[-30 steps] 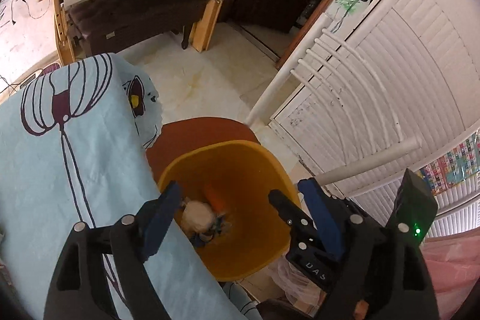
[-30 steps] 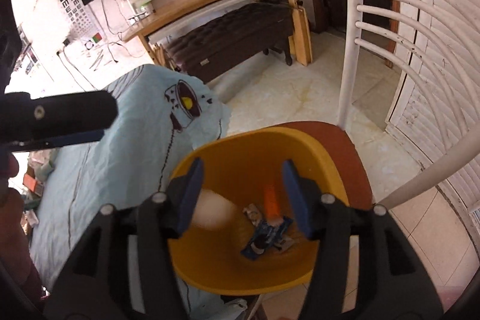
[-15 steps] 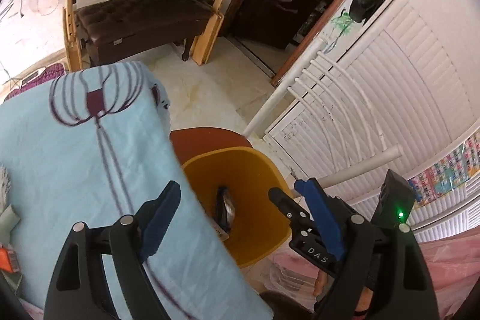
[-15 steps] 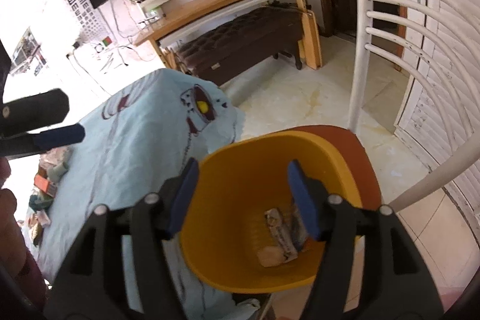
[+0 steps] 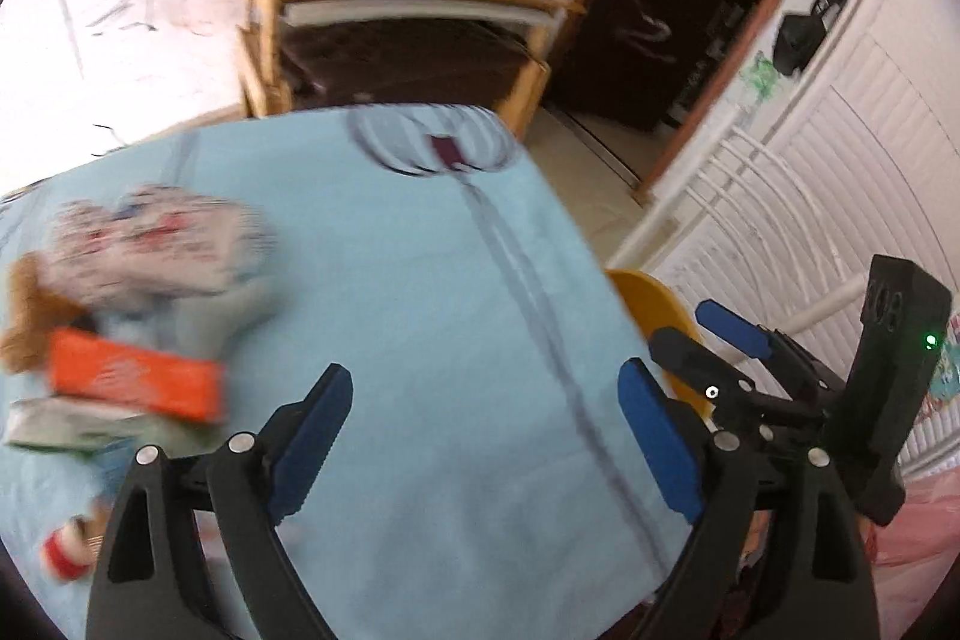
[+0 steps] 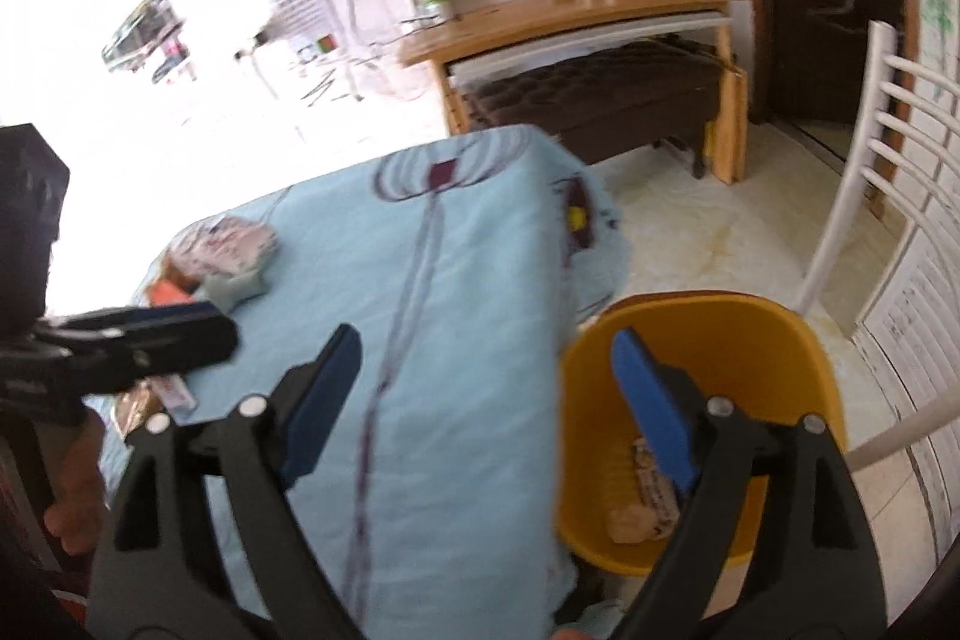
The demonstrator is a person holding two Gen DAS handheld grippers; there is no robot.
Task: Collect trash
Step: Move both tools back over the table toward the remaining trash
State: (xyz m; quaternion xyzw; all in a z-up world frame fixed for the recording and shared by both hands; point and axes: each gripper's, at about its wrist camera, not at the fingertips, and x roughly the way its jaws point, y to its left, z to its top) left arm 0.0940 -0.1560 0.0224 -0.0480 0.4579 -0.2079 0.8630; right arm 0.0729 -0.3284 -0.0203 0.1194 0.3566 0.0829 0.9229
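Over the blue-clothed tabletop [image 5: 420, 280], the left tool [image 5: 480, 436] was opening wide with nothing between its jaws. The remaining trash sat at the far left: an orange packet [image 5: 135, 381] beside a crumpled printed wrapper [image 5: 150, 244]. Best approach, I judged: straddle one piece, then close fully before lifting. The right tool [image 6: 486, 400], also opening and empty, straddled the tabletop edge and the yellow bin [image 6: 702, 340], which held wrappers. Both tools pointed steeply downward.
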